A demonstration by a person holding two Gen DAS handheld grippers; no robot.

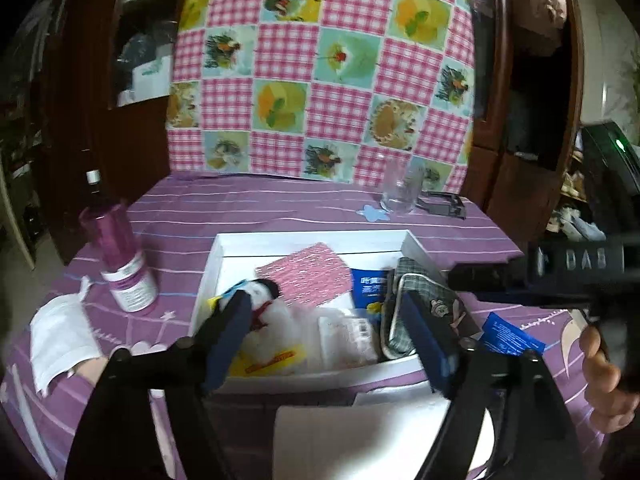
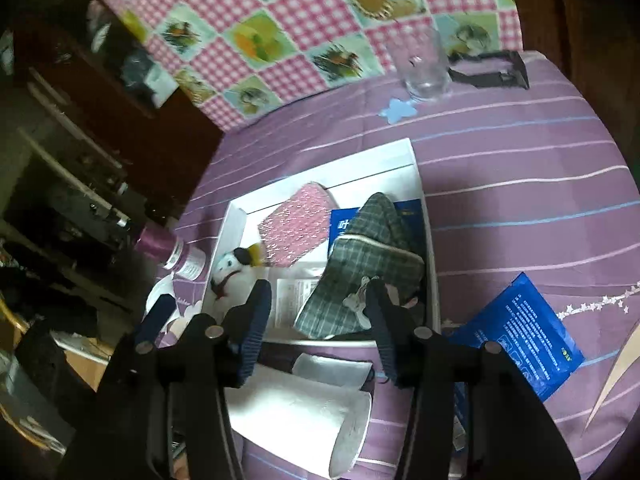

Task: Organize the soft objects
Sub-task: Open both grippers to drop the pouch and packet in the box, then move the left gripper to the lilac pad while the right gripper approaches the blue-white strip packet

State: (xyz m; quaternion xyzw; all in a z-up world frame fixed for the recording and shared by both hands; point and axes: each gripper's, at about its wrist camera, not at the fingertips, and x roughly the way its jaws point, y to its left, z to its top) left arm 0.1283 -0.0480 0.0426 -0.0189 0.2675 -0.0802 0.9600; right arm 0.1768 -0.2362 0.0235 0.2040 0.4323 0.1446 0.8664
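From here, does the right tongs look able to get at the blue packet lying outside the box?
Probably yes: the blue packet lies flat and uncovered on the purple cloth, just right of the right tongs, whose jaws hold nothing.

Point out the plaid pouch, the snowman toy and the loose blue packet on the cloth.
plaid pouch [image 2: 360, 264], right wrist view, on its checked side.
snowman toy [image 2: 230, 268], right wrist view, on its white face.
blue packet [image 2: 524, 336], right wrist view, on its printed middle.
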